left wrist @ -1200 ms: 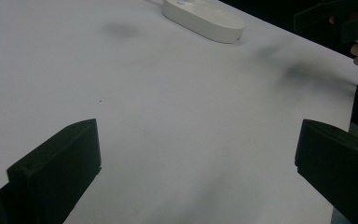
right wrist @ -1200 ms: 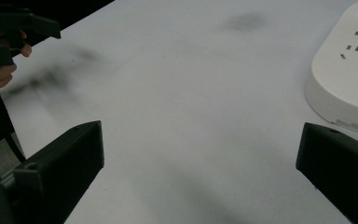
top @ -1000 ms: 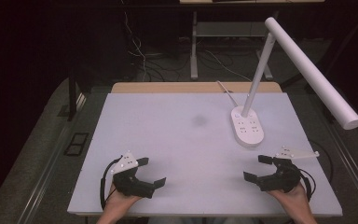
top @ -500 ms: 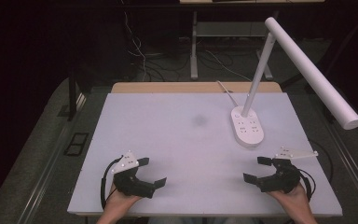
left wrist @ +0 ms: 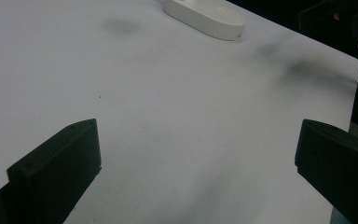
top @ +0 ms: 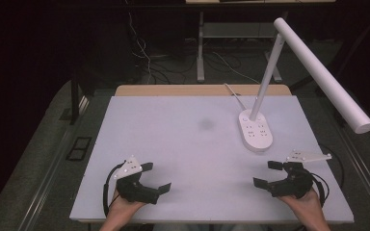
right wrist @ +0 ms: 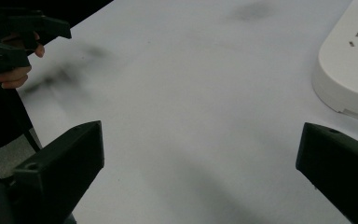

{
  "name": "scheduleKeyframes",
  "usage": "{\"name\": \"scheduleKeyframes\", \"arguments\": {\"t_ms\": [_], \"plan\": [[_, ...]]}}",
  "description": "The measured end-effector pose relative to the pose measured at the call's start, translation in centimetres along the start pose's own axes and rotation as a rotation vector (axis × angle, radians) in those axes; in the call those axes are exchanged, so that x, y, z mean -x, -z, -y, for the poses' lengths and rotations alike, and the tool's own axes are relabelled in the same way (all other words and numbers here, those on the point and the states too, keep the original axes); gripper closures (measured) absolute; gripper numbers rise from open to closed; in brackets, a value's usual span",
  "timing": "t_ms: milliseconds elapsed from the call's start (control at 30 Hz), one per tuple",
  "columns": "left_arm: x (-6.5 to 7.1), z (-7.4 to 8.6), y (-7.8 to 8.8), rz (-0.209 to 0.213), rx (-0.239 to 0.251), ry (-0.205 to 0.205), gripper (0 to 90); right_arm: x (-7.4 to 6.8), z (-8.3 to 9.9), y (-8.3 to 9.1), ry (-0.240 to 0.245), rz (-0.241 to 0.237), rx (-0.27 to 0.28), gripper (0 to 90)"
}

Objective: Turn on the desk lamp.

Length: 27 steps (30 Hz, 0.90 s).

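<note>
High cam overhead; gripper cams low, both toward lamp base [top: 256,130].

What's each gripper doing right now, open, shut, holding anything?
Left gripper: open, holding nothing, above the bare table.
Right gripper: open, holding nothing, near the lamp base.

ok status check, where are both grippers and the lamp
Left gripper open, near table edge, holding nothing. Right gripper open, likewise empty. White desk lamp with oval socket base upright, far right of white table, untouched. Nothing between grippers and lamp.
</note>
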<state>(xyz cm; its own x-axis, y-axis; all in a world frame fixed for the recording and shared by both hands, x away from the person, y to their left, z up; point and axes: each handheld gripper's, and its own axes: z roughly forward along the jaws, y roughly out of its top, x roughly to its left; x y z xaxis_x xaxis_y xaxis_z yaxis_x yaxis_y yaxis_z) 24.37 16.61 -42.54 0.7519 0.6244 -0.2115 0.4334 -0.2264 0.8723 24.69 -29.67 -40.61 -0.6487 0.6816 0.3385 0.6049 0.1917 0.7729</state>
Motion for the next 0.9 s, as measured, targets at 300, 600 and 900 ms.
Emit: {"name": "scheduleKeyframes", "arguments": {"t_ms": [300, 600, 900], "plan": [[0.0, 0.1, 0.0, -0.004, -0.003, 0.007, 0.0, 0.0, -1.2, 0.2, 0.004, 0.0, -0.009, 0.7], [-0.1, 0.1, 0.0, -0.004, -0.003, 0.012, 0.0, 0.5, -2.6, 0.3, 0.022, 0.0, -0.026, 0.7], [-0.1, 0.1, 0.0, -0.004, -0.004, 0.012, 0.0, 1.7, -3.4, 0.5, 0.003, -0.004, -0.039, 0.7]]}}
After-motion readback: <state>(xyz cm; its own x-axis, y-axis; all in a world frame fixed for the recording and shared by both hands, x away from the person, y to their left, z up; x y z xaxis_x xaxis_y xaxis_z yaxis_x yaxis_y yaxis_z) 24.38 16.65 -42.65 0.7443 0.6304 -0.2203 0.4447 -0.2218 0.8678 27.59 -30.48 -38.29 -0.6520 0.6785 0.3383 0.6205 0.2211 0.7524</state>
